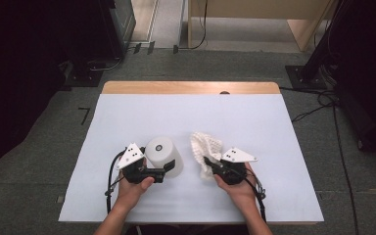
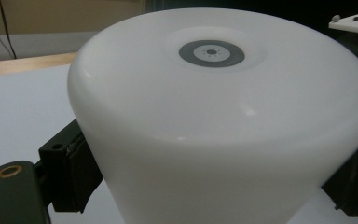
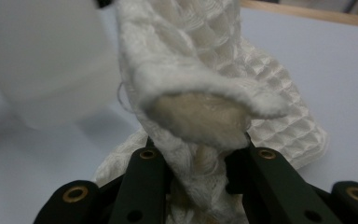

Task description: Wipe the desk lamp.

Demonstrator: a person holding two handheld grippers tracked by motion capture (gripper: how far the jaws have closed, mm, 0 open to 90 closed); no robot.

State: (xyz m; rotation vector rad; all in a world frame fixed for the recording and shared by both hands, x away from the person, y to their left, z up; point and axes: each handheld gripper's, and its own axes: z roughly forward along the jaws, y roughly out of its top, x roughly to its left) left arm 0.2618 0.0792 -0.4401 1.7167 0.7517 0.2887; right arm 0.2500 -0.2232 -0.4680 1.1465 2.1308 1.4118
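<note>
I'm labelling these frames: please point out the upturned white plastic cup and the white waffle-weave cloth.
Upturned white plastic cup (image 1: 165,156): high view, on its side wall.
White waffle-weave cloth (image 3: 186,56): right gripper view, on its raised fold.

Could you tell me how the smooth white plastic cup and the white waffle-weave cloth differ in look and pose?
The smooth white plastic cup is rigid and glossy; the white waffle-weave cloth is soft, textured and crumpled. The cup stands upside down on the table, its base with a grey ring facing up, while the cloth hangs bunched and partly lifted. The left gripper spans the cup's wide wall; the right gripper pinches a narrow fold of cloth. Both are white and gripped.
</note>
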